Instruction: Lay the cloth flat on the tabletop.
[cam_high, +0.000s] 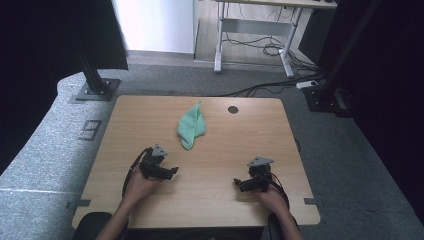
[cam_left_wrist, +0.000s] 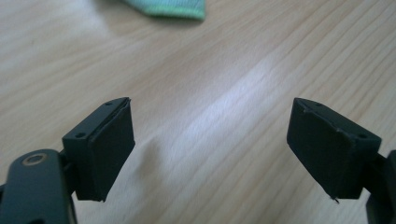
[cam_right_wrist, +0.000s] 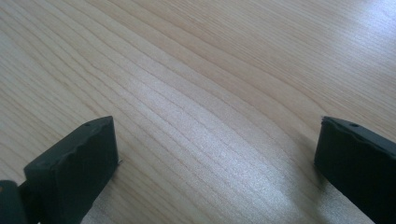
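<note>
Jaws apart, green cloth (cam_high: 192, 126) crumpled

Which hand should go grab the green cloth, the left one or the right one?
Probably the left. The left gripper is nearer the green cloth, its fingers are apart with the cloth's edge just ahead. The right gripper sits farther away, facing bare table.

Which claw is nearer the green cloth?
Left. The left claw sits just short of the green cloth, jaws open and empty; the right claw is farther off, toward the table's right.
</note>
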